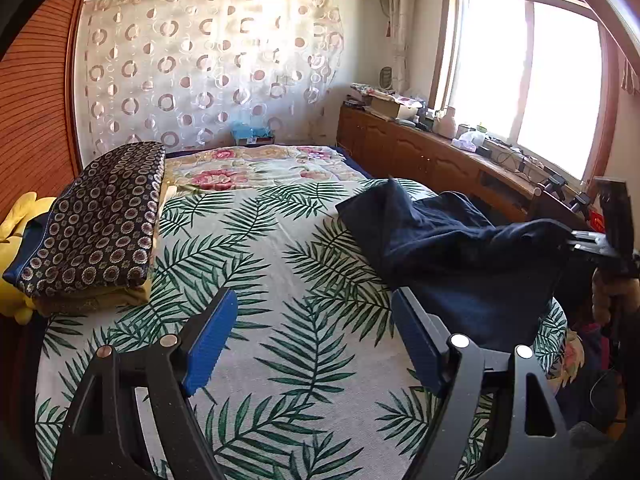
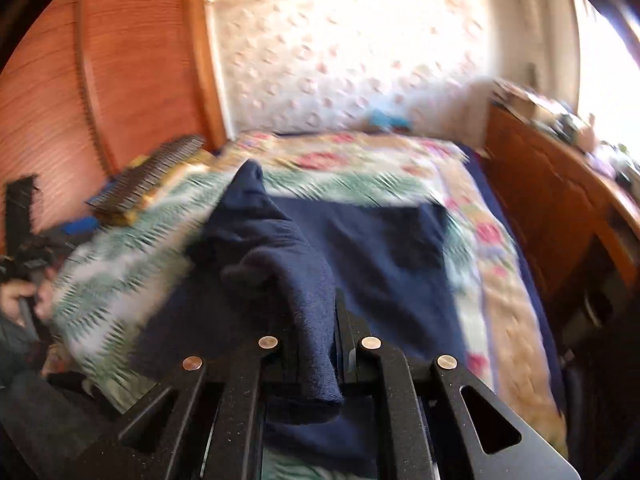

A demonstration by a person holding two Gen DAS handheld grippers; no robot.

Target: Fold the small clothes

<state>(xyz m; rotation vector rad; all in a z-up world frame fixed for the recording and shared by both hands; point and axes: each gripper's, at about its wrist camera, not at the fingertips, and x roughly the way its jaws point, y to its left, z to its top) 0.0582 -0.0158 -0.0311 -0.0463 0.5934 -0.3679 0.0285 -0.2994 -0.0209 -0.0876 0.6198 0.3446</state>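
A navy blue garment [image 1: 452, 248] lies on the right side of the bed, partly lifted at its near right end. My right gripper [image 2: 316, 320] is shut on a fold of this garment [image 2: 280, 248] and holds it up, with the rest draped onto the bed. The right gripper also shows at the right edge of the left wrist view [image 1: 600, 248]. My left gripper [image 1: 312, 336] is open and empty, its blue pads [image 1: 212, 344] hovering above the leaf-print bedspread [image 1: 260, 240], left of the garment.
A stack of folded cloths with a dark circle-patterned one on top [image 1: 100, 224] sits at the bed's left side. A yellow object [image 1: 16, 224] lies beside it. A wooden cabinet with clutter [image 1: 440, 148] runs along the right under the window. A wooden headboard [image 2: 120, 80] stands on the left.
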